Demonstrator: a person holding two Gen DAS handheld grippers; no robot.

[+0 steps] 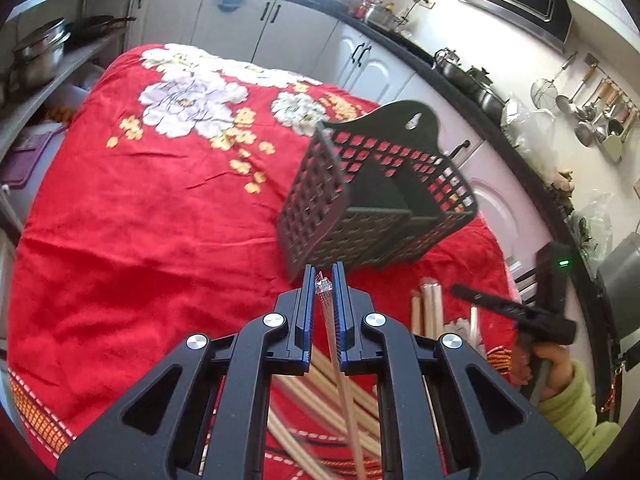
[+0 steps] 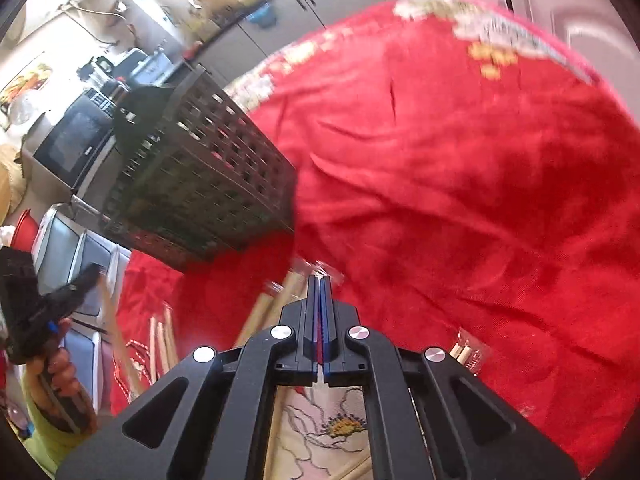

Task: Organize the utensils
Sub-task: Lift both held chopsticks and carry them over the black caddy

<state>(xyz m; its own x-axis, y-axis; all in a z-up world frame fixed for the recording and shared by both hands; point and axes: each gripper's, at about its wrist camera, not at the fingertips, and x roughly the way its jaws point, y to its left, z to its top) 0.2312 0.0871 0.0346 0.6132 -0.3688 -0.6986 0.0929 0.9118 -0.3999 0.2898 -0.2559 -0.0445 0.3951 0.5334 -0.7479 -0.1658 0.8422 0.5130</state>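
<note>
Left wrist view: my left gripper (image 1: pixel 324 276) pinches one wrapped chopstick (image 1: pixel 340 368), its tip between my pads; the black basket (image 1: pixel 372 208) stands just beyond, near the red cloth's (image 1: pixel 140 220) right edge; my right gripper (image 2: pixel 320 280) is pressed together, loose chopsticks (image 2: pixel 164 344) left of it.

The right gripper (image 2: pixel 319 280), jaws closed together, points down at a red flowered cloth (image 2: pixel 460 180). Wooden chopsticks (image 2: pixel 260 312) lie left of its tip. A black lattice basket (image 2: pixel 208 184) stands beyond the chopsticks.
</note>
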